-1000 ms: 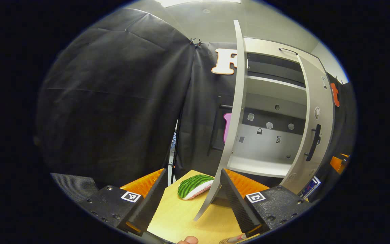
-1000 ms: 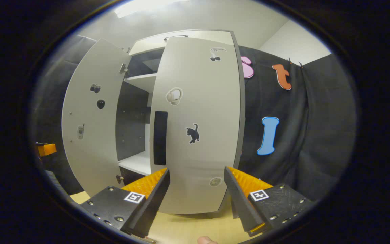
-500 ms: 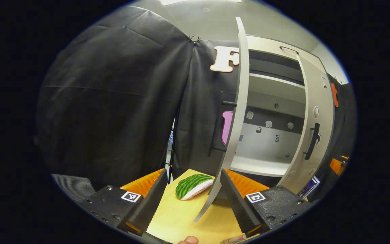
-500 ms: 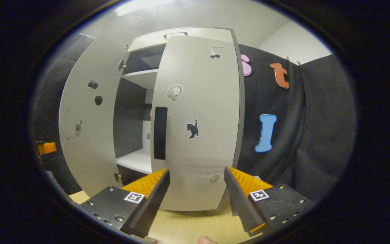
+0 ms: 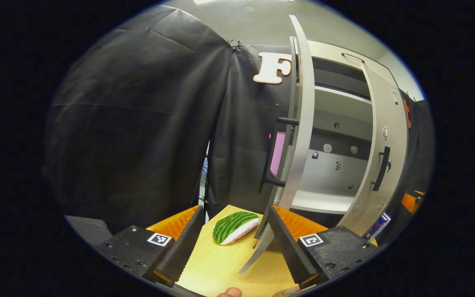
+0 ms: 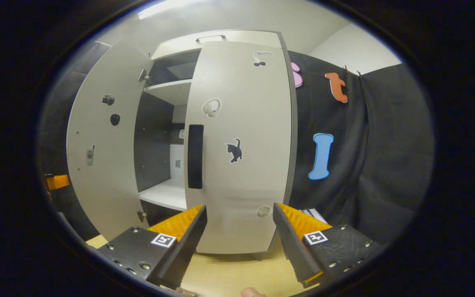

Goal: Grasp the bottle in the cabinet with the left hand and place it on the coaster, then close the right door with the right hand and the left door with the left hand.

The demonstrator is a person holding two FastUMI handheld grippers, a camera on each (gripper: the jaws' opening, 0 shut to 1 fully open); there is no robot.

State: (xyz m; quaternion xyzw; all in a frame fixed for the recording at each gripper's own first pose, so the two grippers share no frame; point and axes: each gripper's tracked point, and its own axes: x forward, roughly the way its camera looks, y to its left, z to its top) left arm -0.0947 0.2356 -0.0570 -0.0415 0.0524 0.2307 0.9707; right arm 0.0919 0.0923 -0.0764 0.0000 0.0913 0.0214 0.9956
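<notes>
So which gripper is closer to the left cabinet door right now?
Left. The left gripper has the left door edge-on just ahead, its lower edge between the open fingers. The right gripper faces the right door; the left door stands farther off.

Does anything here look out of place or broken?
Nothing looks damaged or spilled. The left door stands wide open and the right door sits nearly shut. A watermelon-slice toy lies on the wooden table beside the cabinet.

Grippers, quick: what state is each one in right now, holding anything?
Left gripper: open, holding nothing; the left door edge stands between its fingers.
Right gripper: open, holding nothing, facing the right door.
</notes>
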